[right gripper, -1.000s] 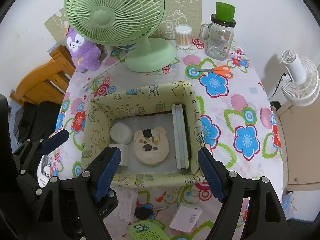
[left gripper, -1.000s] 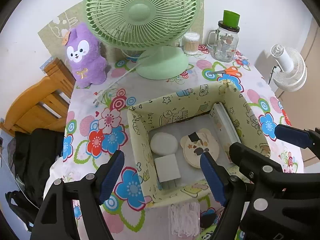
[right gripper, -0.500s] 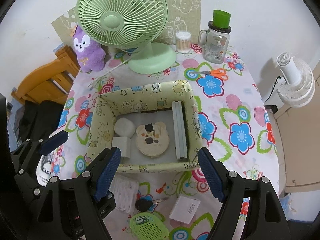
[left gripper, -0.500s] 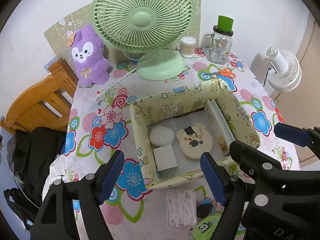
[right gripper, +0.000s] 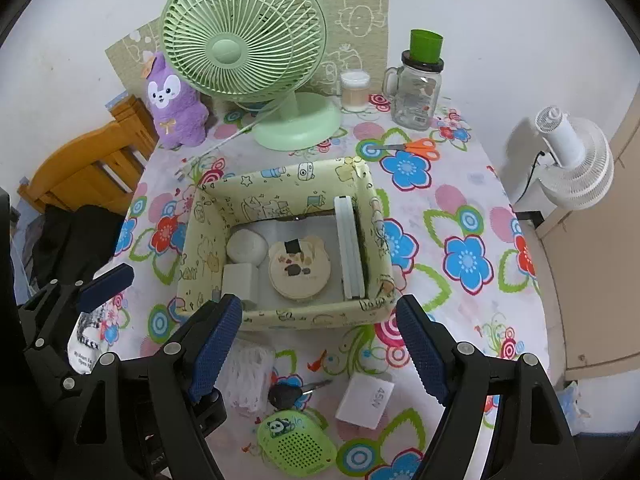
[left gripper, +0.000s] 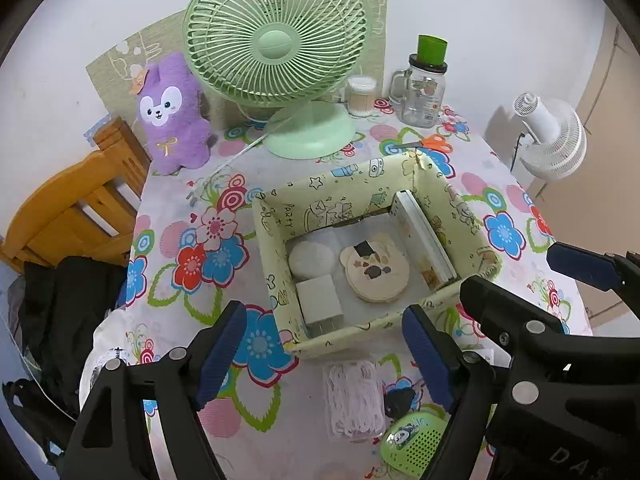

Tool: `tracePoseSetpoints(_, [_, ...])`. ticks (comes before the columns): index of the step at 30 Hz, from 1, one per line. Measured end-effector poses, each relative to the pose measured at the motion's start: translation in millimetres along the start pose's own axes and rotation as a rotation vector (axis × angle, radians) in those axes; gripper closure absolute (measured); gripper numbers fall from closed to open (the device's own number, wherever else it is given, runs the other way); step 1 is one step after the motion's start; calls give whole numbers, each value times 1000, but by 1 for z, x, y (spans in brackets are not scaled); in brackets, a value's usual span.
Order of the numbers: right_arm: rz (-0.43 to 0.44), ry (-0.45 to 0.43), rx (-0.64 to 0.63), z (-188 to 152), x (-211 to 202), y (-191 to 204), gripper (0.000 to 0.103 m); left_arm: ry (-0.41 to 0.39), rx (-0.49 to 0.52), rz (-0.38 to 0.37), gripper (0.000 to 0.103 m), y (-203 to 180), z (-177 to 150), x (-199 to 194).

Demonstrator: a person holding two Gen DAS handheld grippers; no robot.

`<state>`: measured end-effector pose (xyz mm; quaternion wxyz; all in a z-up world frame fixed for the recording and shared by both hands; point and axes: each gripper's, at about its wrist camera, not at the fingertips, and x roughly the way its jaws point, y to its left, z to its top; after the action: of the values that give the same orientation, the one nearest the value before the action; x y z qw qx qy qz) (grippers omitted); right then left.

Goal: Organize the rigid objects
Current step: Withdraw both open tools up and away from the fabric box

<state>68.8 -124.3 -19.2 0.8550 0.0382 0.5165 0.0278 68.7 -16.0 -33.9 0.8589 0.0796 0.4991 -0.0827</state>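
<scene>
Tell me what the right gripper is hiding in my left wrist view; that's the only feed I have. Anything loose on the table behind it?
Observer: A white rectangular charger block marked 45W lies flat on the flowered tablecloth, outside the yellow fabric box.
Operator: The black thing by the green perforated panda case?
Observer: A black-headed key; its metal blade points toward the charger block.
Operator: Right jaws empty?
Observer: Yes. The right gripper is open, with nothing between the jaws.
</scene>
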Motion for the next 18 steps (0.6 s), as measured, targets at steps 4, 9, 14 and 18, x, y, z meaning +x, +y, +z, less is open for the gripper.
tracePoseSetpoints(4, [-10,-5,9,-7,-4,0,21,-1,7,-10,21,-2,-6,-3])
tracePoseSetpoints(9, [-26,-9,18,-18,-9,1,21,1,12,-24,21,-1,-14,-7])
tracePoseSetpoints(14, [-41,-11,25,-28,-13,3,21,3,20,-36,21,-1,-23,-10])
tracePoseSetpoints(18, [-47,-15,28,-36,-16,5,21,6,23,-42,20,1,-28,-11])
